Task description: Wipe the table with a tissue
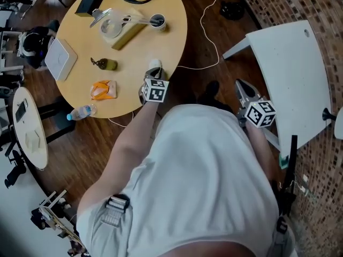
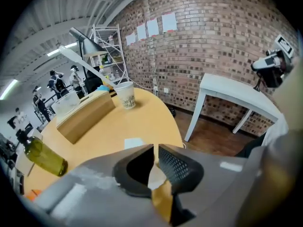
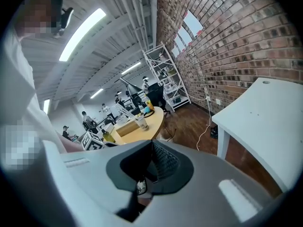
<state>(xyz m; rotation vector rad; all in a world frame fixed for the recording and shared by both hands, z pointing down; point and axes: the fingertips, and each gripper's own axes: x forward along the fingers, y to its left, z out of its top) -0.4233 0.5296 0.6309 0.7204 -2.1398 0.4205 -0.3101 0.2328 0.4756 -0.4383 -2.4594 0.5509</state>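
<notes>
Jaws of left gripper narrowly apart beside flat white tissue on round wooden table; right gripper jaws together.

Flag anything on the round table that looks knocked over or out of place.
Two bottles lie on their sides: the green bottle mid-table, and the clear water bottle right at the table rim, where it might roll off.

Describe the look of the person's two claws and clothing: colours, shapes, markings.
The left claw and the right claw share a smooth grey shell and black pads, one textured with a fine grid. Each carries a white marker cube printed with black squares. The person wears a white top.
</notes>
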